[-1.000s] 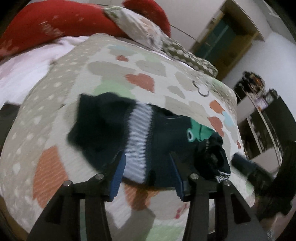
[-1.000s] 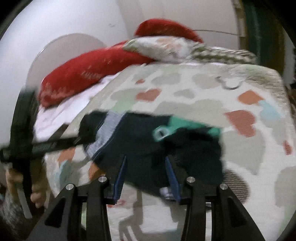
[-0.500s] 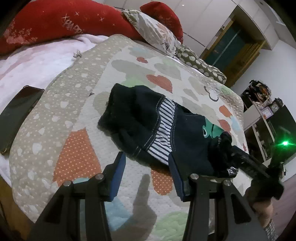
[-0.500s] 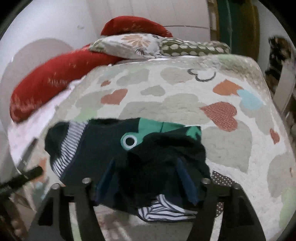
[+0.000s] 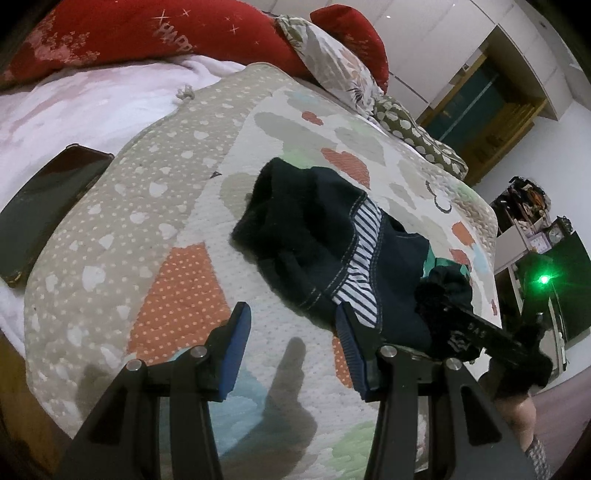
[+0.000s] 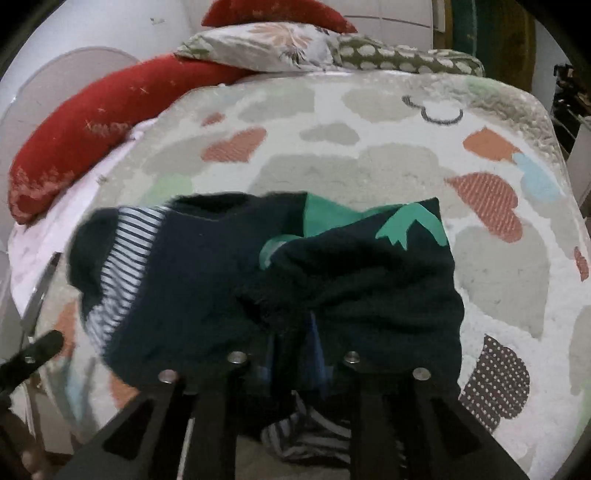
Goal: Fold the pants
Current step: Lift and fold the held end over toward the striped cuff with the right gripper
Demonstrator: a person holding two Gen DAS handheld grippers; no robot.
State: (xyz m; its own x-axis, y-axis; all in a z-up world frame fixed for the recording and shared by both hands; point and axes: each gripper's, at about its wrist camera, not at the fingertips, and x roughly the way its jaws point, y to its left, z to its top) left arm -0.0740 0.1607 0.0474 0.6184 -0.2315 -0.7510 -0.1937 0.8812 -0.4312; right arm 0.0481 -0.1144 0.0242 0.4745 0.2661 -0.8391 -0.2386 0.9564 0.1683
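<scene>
Small dark navy pants [image 5: 325,236] with a striped lining and a green print lie crumpled on the quilt [image 5: 207,192]. My left gripper [image 5: 291,332] is open and empty, just short of the pants' near edge. My right gripper [image 6: 295,332] is shut on a dark bunched end of the pants [image 6: 354,273], its fingers buried in the cloth. In the left wrist view the right gripper [image 5: 443,299] grips that end at the right side. The striped cuff [image 6: 122,251] lies at the left in the right wrist view.
Red pillows [image 5: 155,33] and patterned pillows [image 5: 332,62] lie at the head of the bed. A dark phone [image 5: 44,206] lies on the pink sheet at the left. A wardrobe [image 5: 495,110] and shelves stand beyond the bed's far right edge.
My right gripper moved onto the pants' end and shut on it, bunching the cloth. My left gripper pulled back from over the pants and stays open.
</scene>
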